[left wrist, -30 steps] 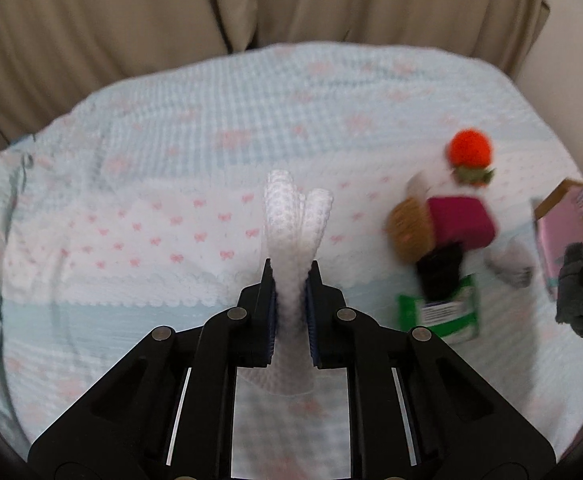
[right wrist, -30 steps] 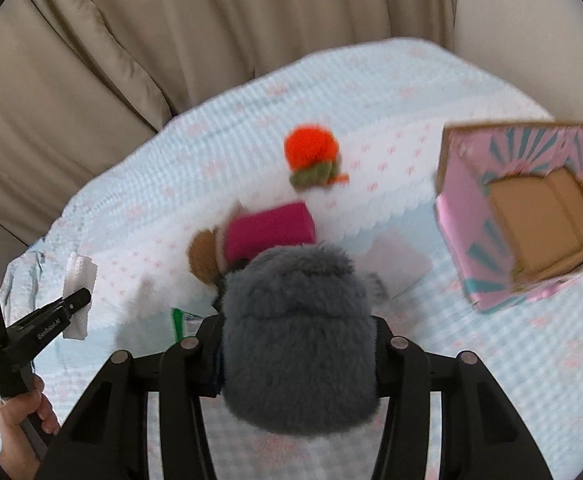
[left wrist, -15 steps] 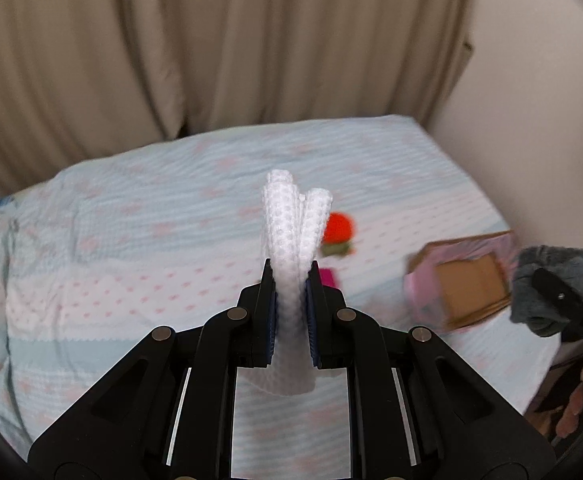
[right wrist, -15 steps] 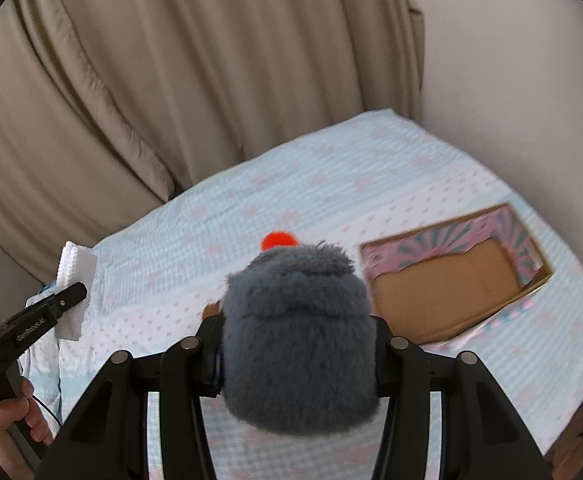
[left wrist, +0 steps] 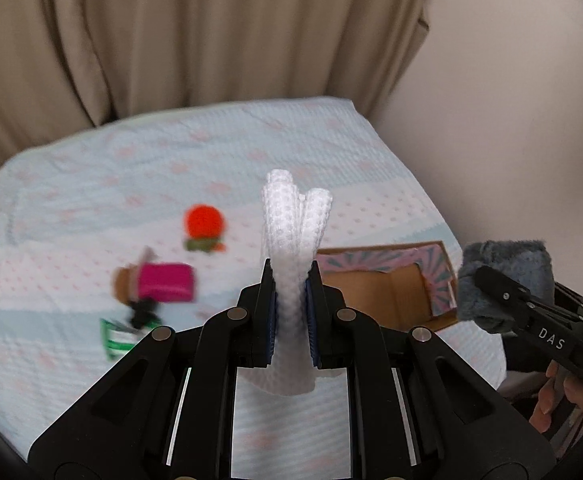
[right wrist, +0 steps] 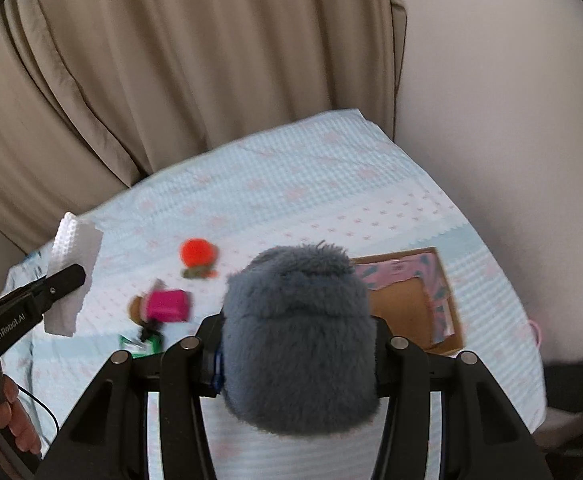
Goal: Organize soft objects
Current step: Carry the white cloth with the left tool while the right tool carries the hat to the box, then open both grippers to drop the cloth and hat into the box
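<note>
Both grippers are loaded and up over the bed: left gripper [left wrist: 291, 316] pinches a folded white waffle cloth [left wrist: 295, 240] tight, its long axis standing up out of the jaws, and right gripper [right wrist: 297, 354], jaws part spread, squeezes a fluffy grey plush roll [right wrist: 297, 328]. What matters now is the open cardboard box [left wrist: 387, 284], down and to the right of the left gripper, with the right gripper nearer; in the right wrist view it peeks out just right of the plush. Orange pompom toy [left wrist: 204, 224] and magenta block [left wrist: 165, 288] lie loose on the blue bedspread [left wrist: 91, 184], well left of the box
</note>
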